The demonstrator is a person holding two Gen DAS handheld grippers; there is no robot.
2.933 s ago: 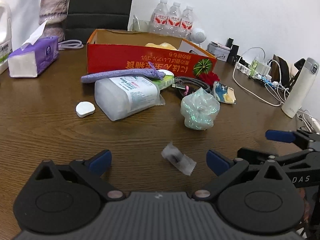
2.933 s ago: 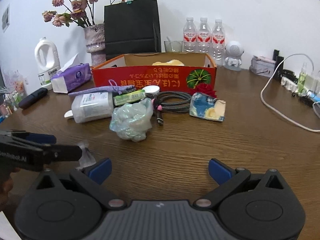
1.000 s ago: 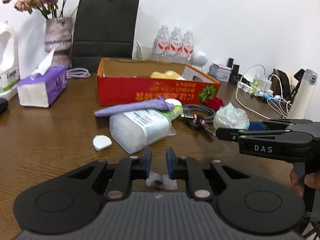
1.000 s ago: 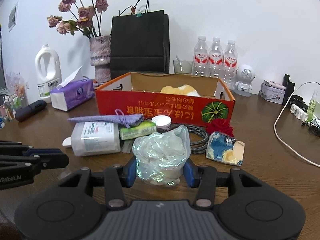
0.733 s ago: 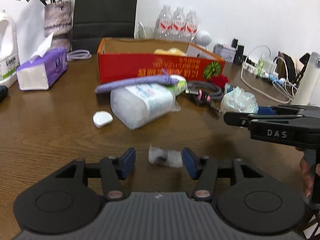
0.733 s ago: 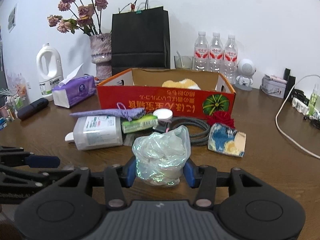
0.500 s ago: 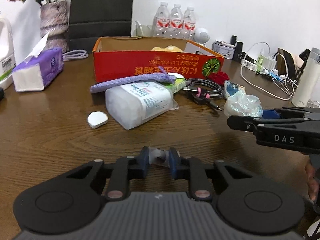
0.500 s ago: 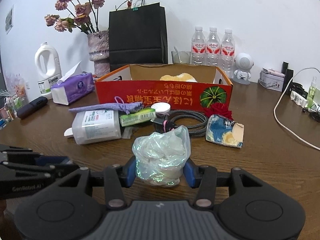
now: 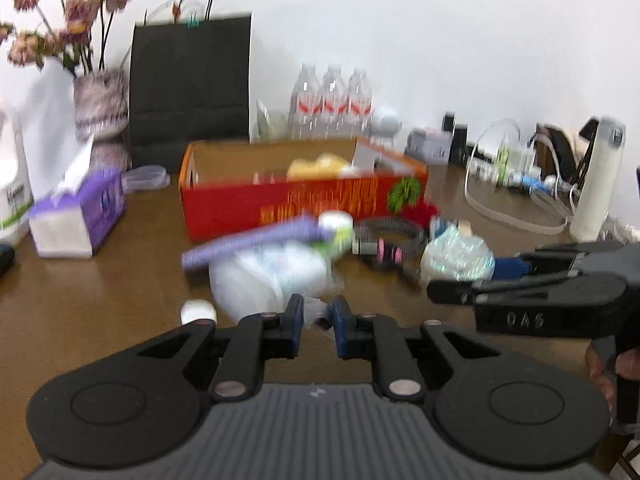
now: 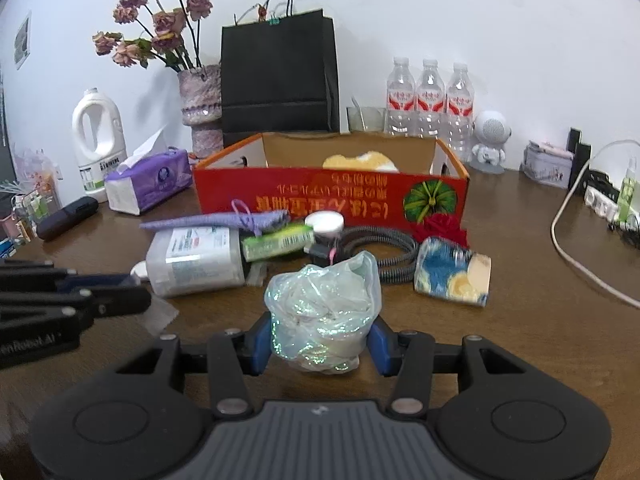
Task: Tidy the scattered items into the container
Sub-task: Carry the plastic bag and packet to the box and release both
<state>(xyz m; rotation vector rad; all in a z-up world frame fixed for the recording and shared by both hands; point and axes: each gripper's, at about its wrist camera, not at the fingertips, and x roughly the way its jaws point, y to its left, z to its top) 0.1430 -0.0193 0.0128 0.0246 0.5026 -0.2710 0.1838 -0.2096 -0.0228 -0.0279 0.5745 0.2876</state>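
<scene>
Left gripper (image 9: 317, 319), sachet (image 9: 316, 314) now lifted

A lived-in home or office room: wooden table (image 10: 500, 344) against a white wall, with vase (image 10: 200, 100), tissues (image 10: 148, 180), bottles (image 10: 430, 96) and power strip (image 10: 600, 202) along its far edge.

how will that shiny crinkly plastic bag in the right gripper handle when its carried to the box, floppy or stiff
Probably floppy: the iridescent plastic bag is crumpled film bulging above the right gripper, so it may sag or deform. It looks light for its size. The glossy film could be slippery, so a loose hold might let it slide before reaching the red box.
</scene>
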